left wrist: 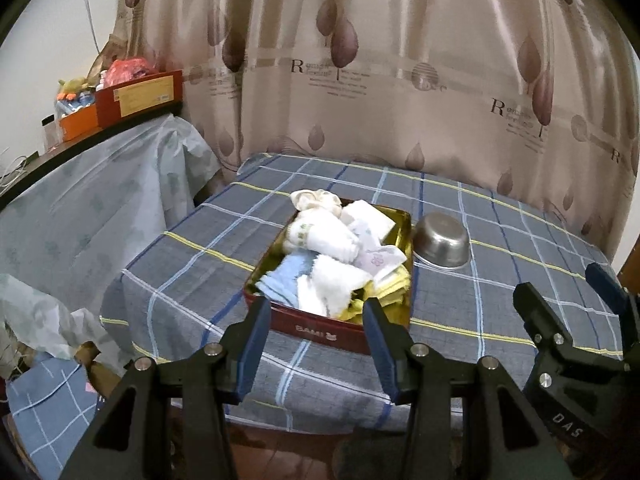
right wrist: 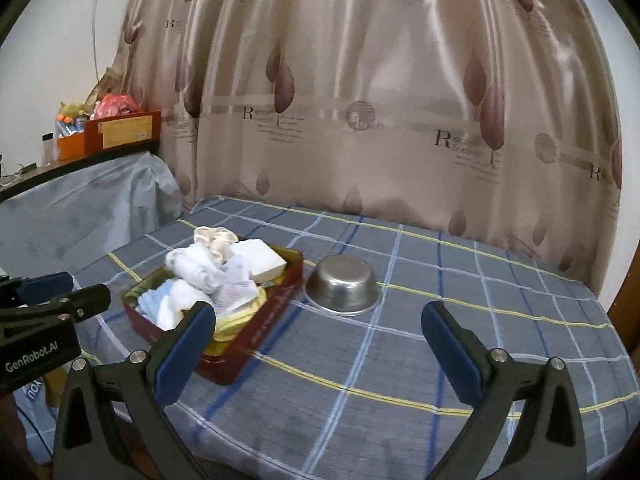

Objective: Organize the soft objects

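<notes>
A red tin box (left wrist: pixel 316 331) sits on the plaid-covered table (left wrist: pixel 192 264). It is heaped with soft things: white socks (left wrist: pixel 320 236), a blue cloth (left wrist: pixel 286 278), a white towel (left wrist: pixel 336 284), yellow cloth (left wrist: pixel 394 290). A steel bowl (left wrist: pixel 440 240) stands just right of it. My left gripper (left wrist: pixel 316 312) is open and empty, in front of the tin's near wall. My right gripper (right wrist: pixel 318 316) is open and empty above the table, right of the tin (right wrist: pixel 256 332) and near the bowl (right wrist: pixel 343 286); it also shows in the left wrist view (left wrist: pixel 568 284).
A patterned curtain (left wrist: pixel 360 80) hangs behind the table. A covered sideboard (left wrist: pixel 80 200) at the left carries red and orange boxes (left wrist: pixel 140 96). Plaid fabric and bags lie on the floor at the lower left (left wrist: pixel 44 400).
</notes>
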